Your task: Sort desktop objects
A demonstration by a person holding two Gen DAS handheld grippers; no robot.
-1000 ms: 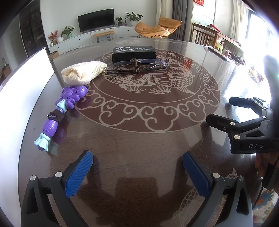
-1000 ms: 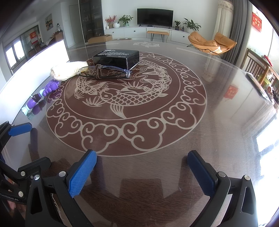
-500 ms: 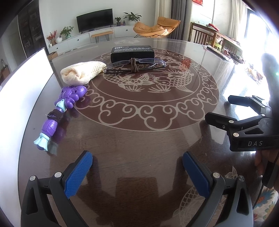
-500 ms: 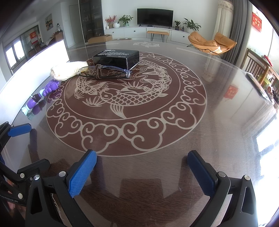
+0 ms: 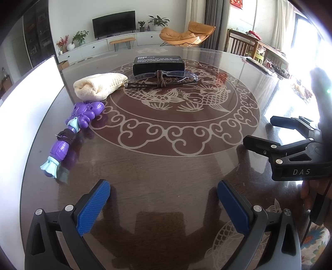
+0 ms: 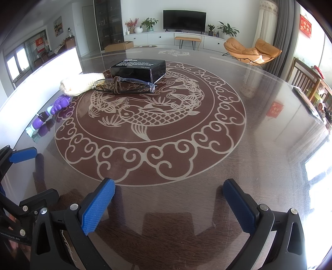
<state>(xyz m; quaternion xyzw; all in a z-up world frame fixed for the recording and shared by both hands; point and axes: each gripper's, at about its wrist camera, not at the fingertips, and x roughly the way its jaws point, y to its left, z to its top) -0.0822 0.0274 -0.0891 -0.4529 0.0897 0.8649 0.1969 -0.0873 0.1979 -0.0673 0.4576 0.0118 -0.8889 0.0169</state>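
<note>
Room: living room, white walls, a TV on a long white cabinet at the far wall, an orange lounge chair far right, wooden chairs at the right edge.

Surface: large round dark worktop under glossy glass, a pale koi-and-cloud medallion at its centre. A white panel stands along the left edge.

Objects, all on the far-left part of the worktop:
- black box, farthest, on the medallion's far rim;
- cream knitted pouch, left of the box;
- purple toy with pale blue ends, nearest, just beside the white panel, a dark band around its middle;
- clear glasses bound with a brown cord, lying just in front of the box, one end touching the pouch.

Left claw: spread wide, empty, over the near bare worktop. Right claw: likewise wide apart, empty.

View differences: the left wrist view shows the right claw from the side, with fingers of a hand beneath it. The right wrist view shows windows far left and a red paper reflection on the glass at right.
</note>
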